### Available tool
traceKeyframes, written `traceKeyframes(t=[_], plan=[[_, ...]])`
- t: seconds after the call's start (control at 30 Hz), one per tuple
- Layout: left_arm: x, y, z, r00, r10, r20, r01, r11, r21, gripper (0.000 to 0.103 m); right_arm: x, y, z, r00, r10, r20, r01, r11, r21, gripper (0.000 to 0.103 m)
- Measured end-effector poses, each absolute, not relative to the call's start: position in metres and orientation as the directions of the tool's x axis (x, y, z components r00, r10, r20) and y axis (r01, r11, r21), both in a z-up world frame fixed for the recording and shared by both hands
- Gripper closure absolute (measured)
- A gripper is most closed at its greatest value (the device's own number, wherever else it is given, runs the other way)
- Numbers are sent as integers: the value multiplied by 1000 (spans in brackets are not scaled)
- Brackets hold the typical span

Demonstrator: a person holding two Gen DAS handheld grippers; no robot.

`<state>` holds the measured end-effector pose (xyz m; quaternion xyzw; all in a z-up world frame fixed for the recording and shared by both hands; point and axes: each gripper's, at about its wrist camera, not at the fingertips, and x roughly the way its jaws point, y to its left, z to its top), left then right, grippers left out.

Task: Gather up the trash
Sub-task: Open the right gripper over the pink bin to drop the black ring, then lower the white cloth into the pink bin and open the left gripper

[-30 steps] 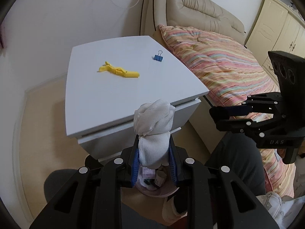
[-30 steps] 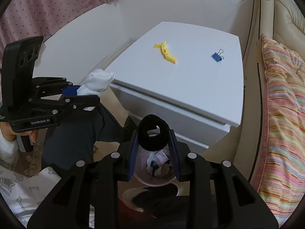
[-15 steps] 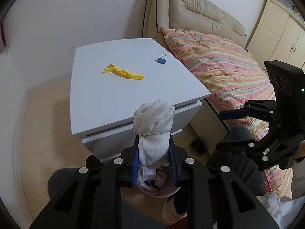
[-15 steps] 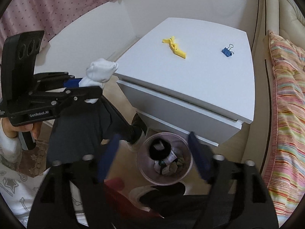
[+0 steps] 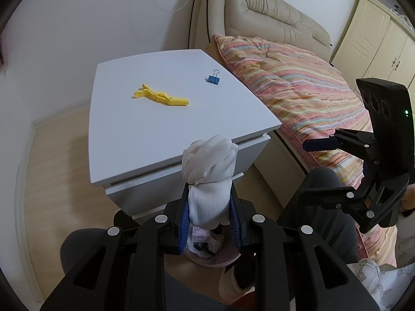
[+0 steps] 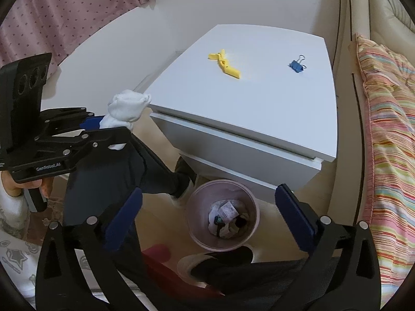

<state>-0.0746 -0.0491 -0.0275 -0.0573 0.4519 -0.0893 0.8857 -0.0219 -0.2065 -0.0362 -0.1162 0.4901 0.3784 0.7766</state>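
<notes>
Matt white nightstand top [image 6: 259,90], knitted white cloth wad [image 5: 210,176], glossy yellow plastic clip [image 5: 160,98], smooth pink plastic bin [image 6: 193,207].

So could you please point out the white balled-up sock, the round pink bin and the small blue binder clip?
white balled-up sock [image 5: 210,160]: left wrist view, bunched top.
round pink bin [image 6: 193,224]: right wrist view, left wall.
small blue binder clip [image 6: 295,65]: right wrist view, blue body.

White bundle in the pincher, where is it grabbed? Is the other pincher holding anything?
The left hand-held gripper squeezes the white cloth wad by its lower end. The right hand-held gripper is opening, empty.
</notes>
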Motion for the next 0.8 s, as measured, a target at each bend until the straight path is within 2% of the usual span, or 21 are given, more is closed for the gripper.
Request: traceKeyframes(t=[0.4,0.67,0.7,0.77,0.8], plan=[[-71,-69,-30,549,-235,-802,166,971,-171,76,-15,-232,-28,313,451,-836,-636,753,168,3],[-68,-90,-35,513,-272,-814,227,958,-177,72,-12,-248,-26,338,446,-829,-604,778,172,3],[-68,-92,-35,511,-272,-815,231,957,-175,68,-11,-250,-26,340,446,-828,-601,780,173,3],[-67,-93,-37,510,-274,-815,231,957,-177,52,-10,-252,-26,342,447,-826,-596,783,177,3],[-66,-93,-38,511,-276,-814,228,957,-181,35,-9,-253,-26,343,448,-826,-595,784,178,3]])
